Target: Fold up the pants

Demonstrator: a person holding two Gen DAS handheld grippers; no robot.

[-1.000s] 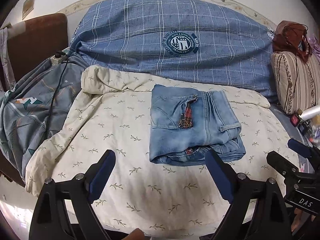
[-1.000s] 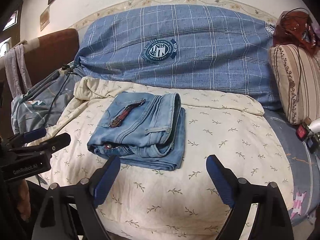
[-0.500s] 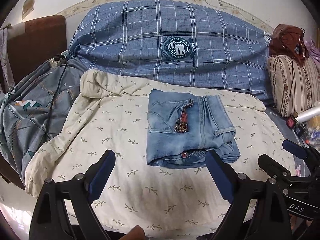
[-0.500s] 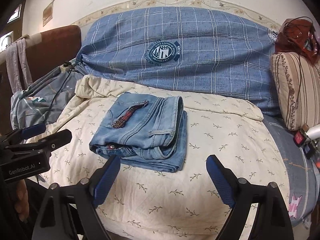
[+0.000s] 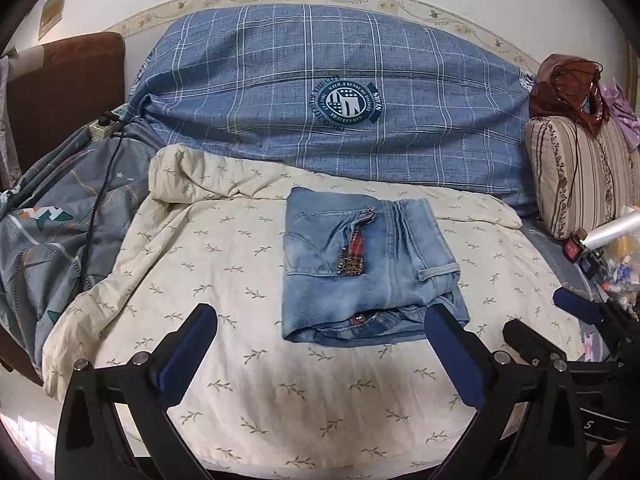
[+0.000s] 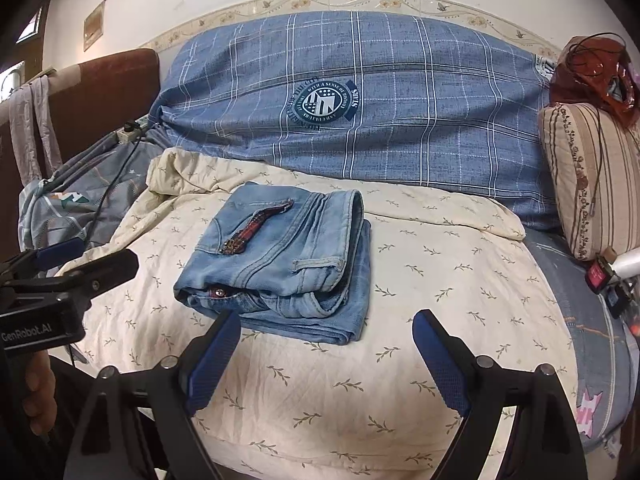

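Left gripper (image 5: 320, 344) has its fingers spread wide, nothing between them; right gripper (image 6: 326, 348) is likewise wide and empty. Both hang near the front edge of the cream quilt (image 5: 224, 280), short of the jeans (image 5: 368, 268), not touching. The jeans lie folded into a compact block mid-quilt, w/ waistband and zipper on top. The fold looks done. Risks, as a judgement: the top layer sits loose at the front, so a nudge could slide it off; the quilt is soft and rumpled, so pressing nearby may tip the stack.

Cream leaf-print quilt (image 5: 224, 264) before blue plaid bedding roll (image 5: 320, 92); striped pillow (image 5: 576, 176) at right
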